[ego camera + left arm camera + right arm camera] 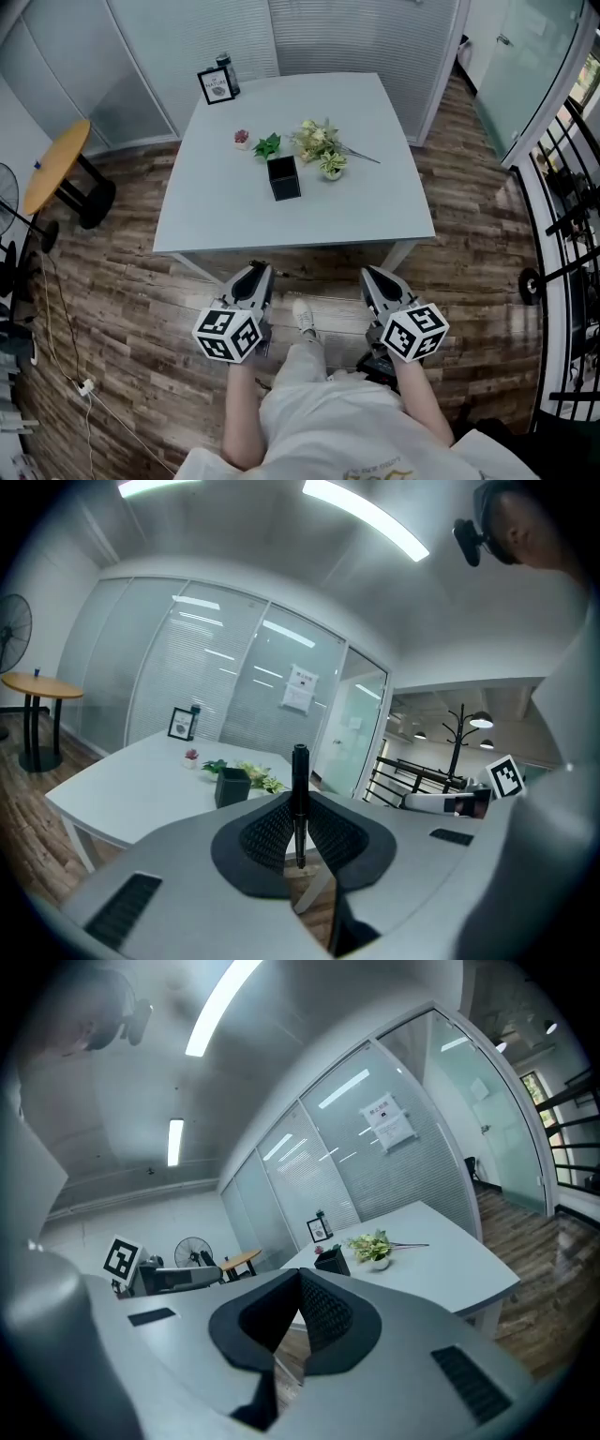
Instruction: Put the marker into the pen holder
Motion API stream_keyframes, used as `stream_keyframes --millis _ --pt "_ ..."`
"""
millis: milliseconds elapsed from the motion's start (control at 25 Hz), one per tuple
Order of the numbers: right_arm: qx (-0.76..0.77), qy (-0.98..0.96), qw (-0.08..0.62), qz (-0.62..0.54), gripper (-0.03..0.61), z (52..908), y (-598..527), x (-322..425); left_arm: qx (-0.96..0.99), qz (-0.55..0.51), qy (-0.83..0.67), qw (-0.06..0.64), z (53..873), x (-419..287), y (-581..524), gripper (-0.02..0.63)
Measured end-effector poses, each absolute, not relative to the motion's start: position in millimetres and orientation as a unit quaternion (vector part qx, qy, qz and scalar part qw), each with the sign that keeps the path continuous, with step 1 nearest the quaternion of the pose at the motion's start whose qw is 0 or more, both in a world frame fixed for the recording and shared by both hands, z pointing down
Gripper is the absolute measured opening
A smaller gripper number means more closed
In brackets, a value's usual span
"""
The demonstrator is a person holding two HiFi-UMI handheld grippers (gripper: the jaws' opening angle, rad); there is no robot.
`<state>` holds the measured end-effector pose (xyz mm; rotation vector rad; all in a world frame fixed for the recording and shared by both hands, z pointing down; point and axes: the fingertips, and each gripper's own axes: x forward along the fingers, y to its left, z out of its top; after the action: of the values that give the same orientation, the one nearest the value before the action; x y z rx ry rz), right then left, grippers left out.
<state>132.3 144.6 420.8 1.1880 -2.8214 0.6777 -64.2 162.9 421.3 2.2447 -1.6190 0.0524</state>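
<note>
Tabletop [375, 206] lies bare on the near side of the pen holder [283, 177] right up to the front edge, and wide open to its left and right. Close behind the pen holder to the left stands a green plant [268, 145], with a small pink-flowered pot [242, 139] just beyond it. Just right of the pen holder sits a white pot [331, 167], with a flower bunch [317, 139] behind that. A framed card [217, 85] stands well behind the pen holder at the far left corner.

Both tongs hang off the table, short of its front edge. The left gripper [256, 274], near-left of the pen holder, has its jaws clamped on the black marker [299, 799], which stands upright with one end rising above them. The right gripper [373, 275], near-right of the pen holder, has its jaws pressed together with nothing between them. A round side table [56, 164] stands well left of the pen holder and a railing [562, 187] well to its right.
</note>
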Motion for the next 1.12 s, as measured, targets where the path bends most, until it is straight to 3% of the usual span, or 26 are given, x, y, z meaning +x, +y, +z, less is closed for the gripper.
stream_keyframes --millis 600,1120 --pt "0.399 -0.879 0.023 0.260 0.017 440 -84 37 0.810 0.060 -0.545 0.206 437 -150 -82 0.051" --pt "0.432 -0.859 0.008 0.274 0.017 437 -166 12 0.830 0.091 -0.514 0.196 451 -175 -177 0.051"
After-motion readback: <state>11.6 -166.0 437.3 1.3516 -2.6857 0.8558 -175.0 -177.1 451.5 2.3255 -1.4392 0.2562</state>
